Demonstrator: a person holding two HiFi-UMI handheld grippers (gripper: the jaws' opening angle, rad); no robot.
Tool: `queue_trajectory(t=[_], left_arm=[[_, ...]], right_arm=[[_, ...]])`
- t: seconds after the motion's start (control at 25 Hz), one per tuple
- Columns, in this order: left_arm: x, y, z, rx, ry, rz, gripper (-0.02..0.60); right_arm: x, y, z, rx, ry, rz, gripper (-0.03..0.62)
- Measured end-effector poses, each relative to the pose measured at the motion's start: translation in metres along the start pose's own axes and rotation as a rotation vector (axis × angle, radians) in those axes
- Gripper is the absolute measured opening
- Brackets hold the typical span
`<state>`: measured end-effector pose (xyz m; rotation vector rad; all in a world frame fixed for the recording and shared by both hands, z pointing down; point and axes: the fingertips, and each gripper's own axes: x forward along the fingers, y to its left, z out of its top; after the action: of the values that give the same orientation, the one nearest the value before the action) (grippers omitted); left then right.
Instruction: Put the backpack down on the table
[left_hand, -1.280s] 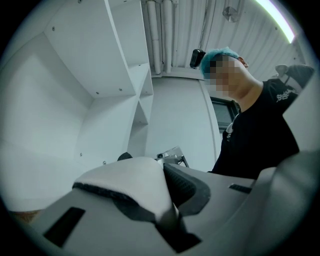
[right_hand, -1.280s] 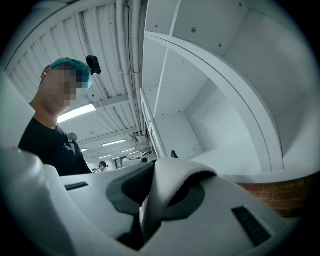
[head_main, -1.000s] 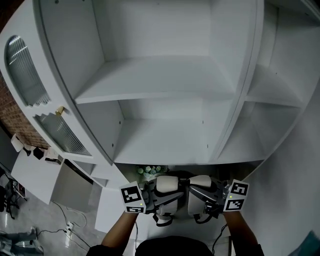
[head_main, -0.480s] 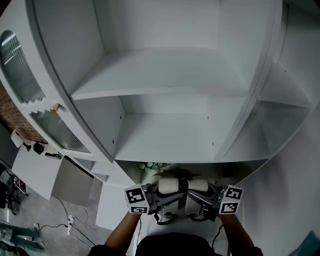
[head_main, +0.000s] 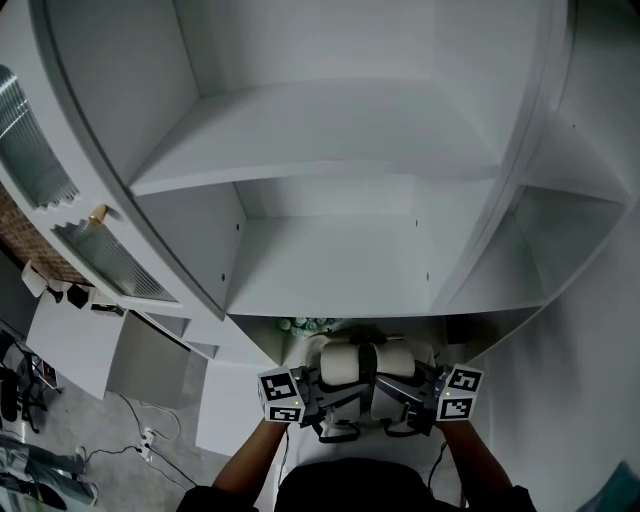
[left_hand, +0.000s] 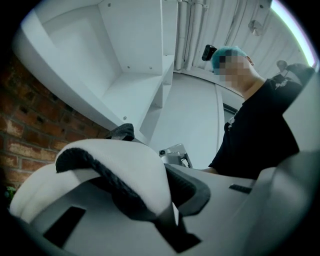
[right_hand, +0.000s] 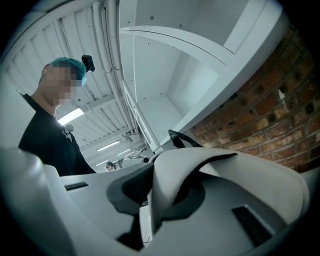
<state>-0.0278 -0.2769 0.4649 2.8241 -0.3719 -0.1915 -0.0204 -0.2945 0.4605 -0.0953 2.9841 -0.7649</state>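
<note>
The backpack shows only as two white padded shoulder straps (head_main: 345, 362) with black mesh edging, low in the head view in front of a white shelf unit (head_main: 330, 270). My left gripper (head_main: 335, 402) is shut on the left strap (left_hand: 125, 170), which bends over its lower jaw. My right gripper (head_main: 400, 402) is shut on the right strap (right_hand: 185, 175), folded between its jaws. Both grippers (left_hand: 165, 210) (right_hand: 150, 210) point level, side by side and close together. The bag's body is hidden below them.
The white shelf unit's open compartments fill the view ahead, with a glass-fronted door (head_main: 100, 255) at the left. A low white table (head_main: 70, 345) and cables on the floor (head_main: 140, 440) lie at the lower left. Something small and green (head_main: 300, 325) sits behind the straps. A brick wall (right_hand: 270, 115) stands behind.
Both grippers have sunk with the straps and their marker cubes have drawn a little closer together. The shelf unit has shifted in the head view. The grips are unchanged.
</note>
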Motion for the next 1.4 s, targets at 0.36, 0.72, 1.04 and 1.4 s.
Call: queue_trajectory(t=[0.36,0.72,1.04,1.4], left_arm=[[0.004,0.015,-0.041,-0.049,0.052,0.013,0.059],[-0.003,0.050,-0.075,-0.188,0.032,0.057,0.060],[-0.003,0.070,-0.097,-0.219,0.036,0.083,0.060],[-0.004,0.095,-0.108,-0.278,0.043,0.150,0.060]], right_arm=[[0.000,-0.023,-0.025,0.104,0.011,0.002,0.054],[0.005,-0.054,-0.054,0.086,0.084,-0.066,0.054],[0.005,-0.084,-0.077,0.158,0.096,-0.070,0.055],[0.014,-0.120,-0.089,0.209,0.092,-0.124,0.060]])
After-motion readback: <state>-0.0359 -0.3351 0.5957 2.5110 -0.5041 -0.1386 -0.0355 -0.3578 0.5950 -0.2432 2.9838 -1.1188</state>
